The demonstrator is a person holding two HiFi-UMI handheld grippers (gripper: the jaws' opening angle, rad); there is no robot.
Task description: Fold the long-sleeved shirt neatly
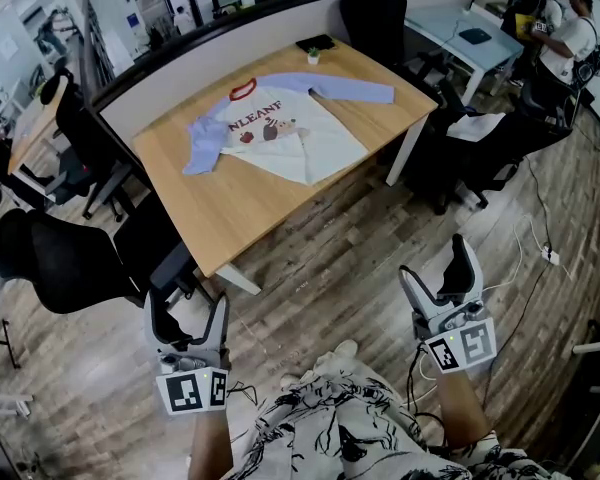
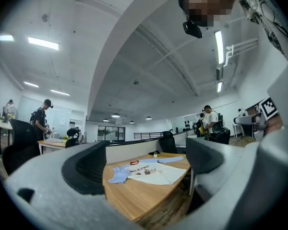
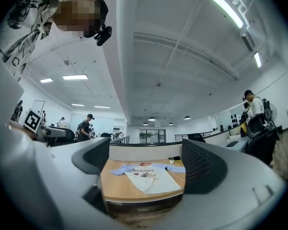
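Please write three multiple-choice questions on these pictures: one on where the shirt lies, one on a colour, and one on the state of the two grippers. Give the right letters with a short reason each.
1. Where does the shirt lie?
A. spread on the wooden table
B. in a drawer
C. on a hanger

2. What colour are its sleeves?
A. green
B. light blue
C. black

3. How do the fingers of the left gripper and the right gripper stand?
A. shut on the shirt
B. shut, empty
C. apart, empty

Answers:
1 A: it lies flat on the tabletop.
2 B: both sleeves are light blue beside the white body.
3 C: each gripper view shows a wide gap with nothing in it.
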